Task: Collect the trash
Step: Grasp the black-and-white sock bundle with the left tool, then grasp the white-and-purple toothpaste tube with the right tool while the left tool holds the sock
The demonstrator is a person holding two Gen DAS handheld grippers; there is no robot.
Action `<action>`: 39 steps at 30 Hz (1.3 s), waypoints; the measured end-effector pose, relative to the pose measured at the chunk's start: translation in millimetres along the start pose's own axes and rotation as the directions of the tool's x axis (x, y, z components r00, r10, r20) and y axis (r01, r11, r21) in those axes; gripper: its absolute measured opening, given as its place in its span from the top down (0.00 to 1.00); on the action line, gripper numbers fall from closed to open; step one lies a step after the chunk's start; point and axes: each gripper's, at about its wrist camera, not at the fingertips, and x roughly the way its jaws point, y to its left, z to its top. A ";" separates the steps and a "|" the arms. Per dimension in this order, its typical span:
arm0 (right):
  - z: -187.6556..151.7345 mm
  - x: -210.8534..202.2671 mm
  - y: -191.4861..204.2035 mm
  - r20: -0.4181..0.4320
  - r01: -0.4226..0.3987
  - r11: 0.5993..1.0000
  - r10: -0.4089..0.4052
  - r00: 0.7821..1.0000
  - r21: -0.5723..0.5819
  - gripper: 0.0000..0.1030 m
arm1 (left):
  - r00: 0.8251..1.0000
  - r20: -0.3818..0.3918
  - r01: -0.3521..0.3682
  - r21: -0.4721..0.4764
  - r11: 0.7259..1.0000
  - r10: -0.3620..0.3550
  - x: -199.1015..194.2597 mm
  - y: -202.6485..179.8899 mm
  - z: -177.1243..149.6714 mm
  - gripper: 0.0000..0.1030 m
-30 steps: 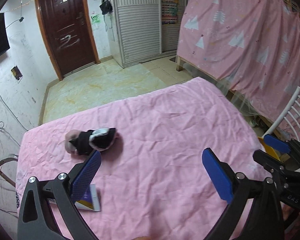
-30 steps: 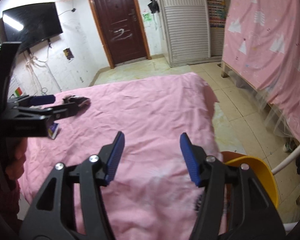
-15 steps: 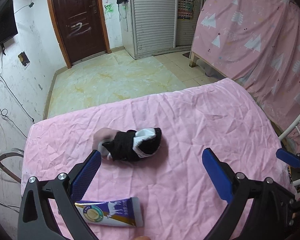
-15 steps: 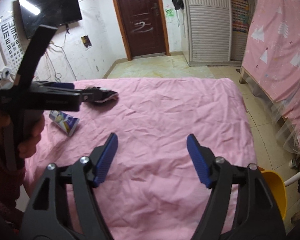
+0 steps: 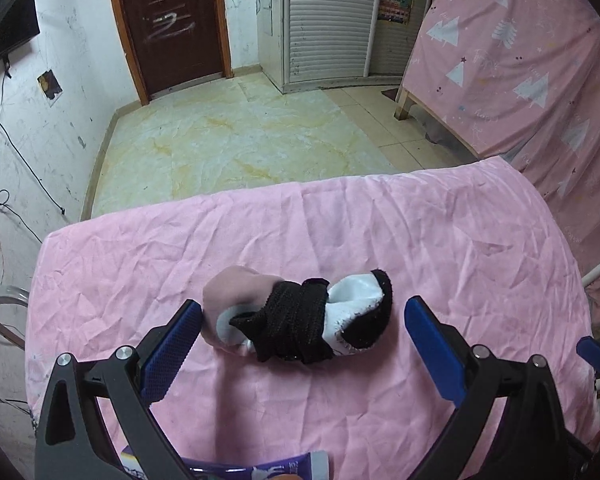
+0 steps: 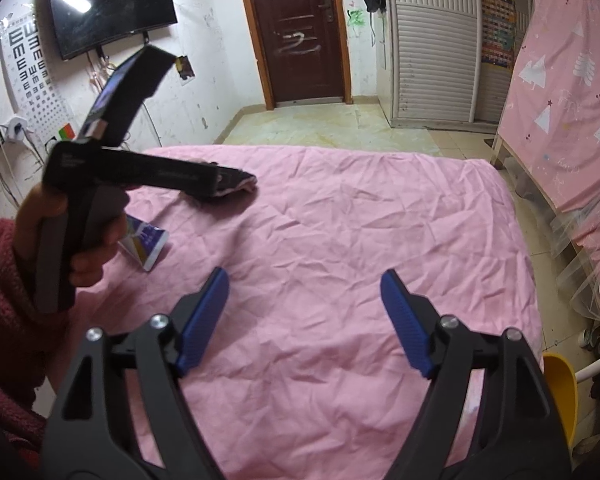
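A bundle of pink, black and white socks [image 5: 300,326] lies on the pink sheet [image 5: 440,240]. My left gripper [image 5: 300,350] is open, its blue pads on either side of the bundle, just short of it. In the right wrist view the left gripper's fingers hide most of the bundle [image 6: 240,184]. A purple and white tube [image 5: 260,470] lies under the left gripper at the bottom edge; it also shows in the right wrist view [image 6: 146,242]. My right gripper [image 6: 306,318] is open and empty above the sheet's middle.
A yellow bin [image 6: 560,392] stands off the sheet's right side by a white rail [image 6: 598,364]. A pink curtain [image 5: 520,60] hangs at the right. Tiled floor [image 5: 240,140] lies beyond the far edge. A metal frame [image 5: 0,308] sits at the left.
My left gripper has moved forward and left until the sock bundle sits between its open pads. The tube has slid under it. My right gripper has drawn back and risen a little.
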 end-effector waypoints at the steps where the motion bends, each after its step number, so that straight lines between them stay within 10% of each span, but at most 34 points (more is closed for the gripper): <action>1: 0.2 1.7 1.3 -0.003 -0.002 1.000 0.002 1.000 -0.003 0.27 | 1.000 -0.004 0.003 -0.001 1.000 -0.003 2.3 0.7 0.2 0.11; 7: 0.5 10.4 9.0 -0.019 -0.011 1.000 0.011 1.000 -0.016 0.27 | 1.000 0.002 0.018 -0.012 1.000 -0.018 7.8 5.8 -0.1 0.12; 15: 3.8 17.6 26.5 -0.036 -0.031 0.998 0.029 0.999 -0.049 0.27 | 1.000 0.024 0.017 -0.018 1.000 -0.017 2.5 11.1 -8.6 0.42; 39: 29.0 60.1 144.4 -0.104 -0.226 0.898 0.201 0.974 -0.379 0.27 | 0.972 0.236 0.038 -0.195 0.980 0.009 -120.1 106.3 -51.2 0.43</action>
